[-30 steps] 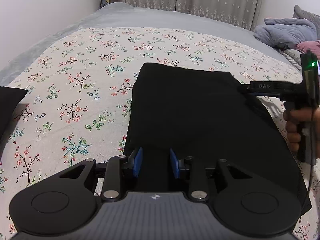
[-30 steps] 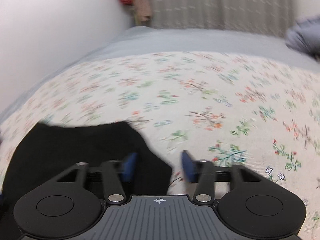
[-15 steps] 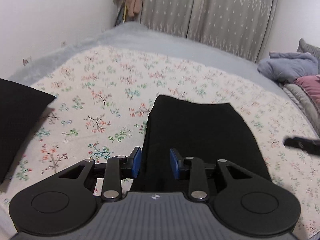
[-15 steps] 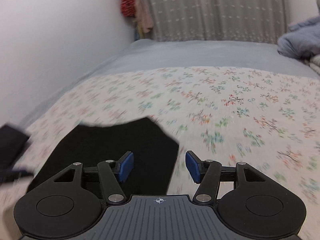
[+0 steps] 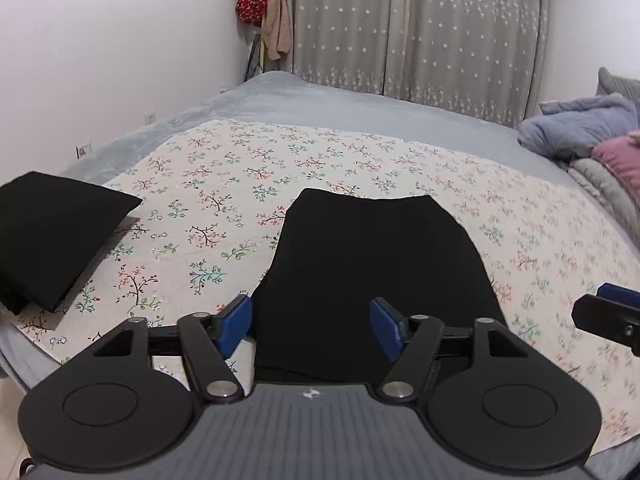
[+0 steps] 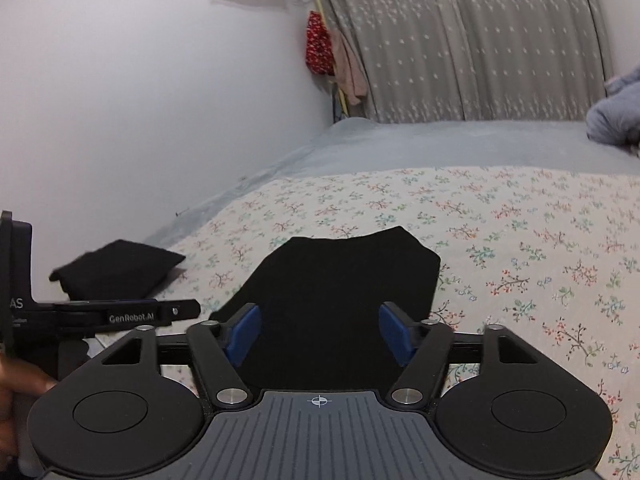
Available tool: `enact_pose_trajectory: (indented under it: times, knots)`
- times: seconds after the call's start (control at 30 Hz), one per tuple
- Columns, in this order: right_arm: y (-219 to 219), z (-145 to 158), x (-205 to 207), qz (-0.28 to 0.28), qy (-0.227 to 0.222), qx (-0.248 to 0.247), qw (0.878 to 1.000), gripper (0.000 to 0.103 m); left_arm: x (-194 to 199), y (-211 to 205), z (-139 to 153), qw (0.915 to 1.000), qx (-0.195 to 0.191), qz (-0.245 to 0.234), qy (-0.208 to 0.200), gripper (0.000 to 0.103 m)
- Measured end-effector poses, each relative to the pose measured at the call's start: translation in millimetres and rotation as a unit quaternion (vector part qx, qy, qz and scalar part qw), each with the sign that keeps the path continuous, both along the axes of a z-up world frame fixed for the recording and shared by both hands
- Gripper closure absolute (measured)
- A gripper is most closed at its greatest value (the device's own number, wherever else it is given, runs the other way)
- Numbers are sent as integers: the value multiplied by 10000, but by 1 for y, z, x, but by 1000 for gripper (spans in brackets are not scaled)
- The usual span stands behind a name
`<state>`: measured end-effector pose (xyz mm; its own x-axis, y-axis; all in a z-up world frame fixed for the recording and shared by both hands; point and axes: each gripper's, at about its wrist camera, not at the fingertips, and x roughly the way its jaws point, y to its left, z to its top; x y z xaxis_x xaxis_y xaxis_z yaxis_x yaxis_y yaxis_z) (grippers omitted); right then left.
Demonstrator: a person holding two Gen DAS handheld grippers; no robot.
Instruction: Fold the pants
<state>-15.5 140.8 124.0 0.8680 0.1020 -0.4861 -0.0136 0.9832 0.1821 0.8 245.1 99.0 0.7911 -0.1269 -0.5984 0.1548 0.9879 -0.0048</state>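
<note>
Both grippers lifted back off pants [image 5: 372, 272] | left gripper [image 5: 311, 326]: jaws opening, empty | right gripper [image 6: 320, 332]: jaws opening, empty | pants folded on floral bedspread [image 5: 224, 184]

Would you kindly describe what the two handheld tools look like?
Both the left tool and the right tool are matte black with two round discs, a ribbed grey centre plate and blue pads on the fingers. The left tool's side reads "GenRobot.AI" in white.

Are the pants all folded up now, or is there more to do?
Looks nearly done: the black pants lie flat on the floral sheet as a compact folded shape. Nothing is in hand; the left gripper and right gripper are opening with nothing between the pads. Possibly left: adding them to the folded black pile.
</note>
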Motion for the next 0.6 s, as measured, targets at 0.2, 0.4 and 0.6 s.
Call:
enact_pose_trajectory:
  times: [0.2, 0.4, 0.6]
  knots:
    - [-4, -29, 7, -162, 179, 16, 9997, 16, 0, -10, -11, 9996, 181, -207, 26, 3]
    - [-11, -45, 20, -206, 440, 436, 9979, 10, 19, -6, -14, 9997, 196, -115, 91, 0]
    - [-39, -68, 57, -422, 702, 1102, 9905, 10, 87, 15, -25, 9992, 236, 153, 292, 0]
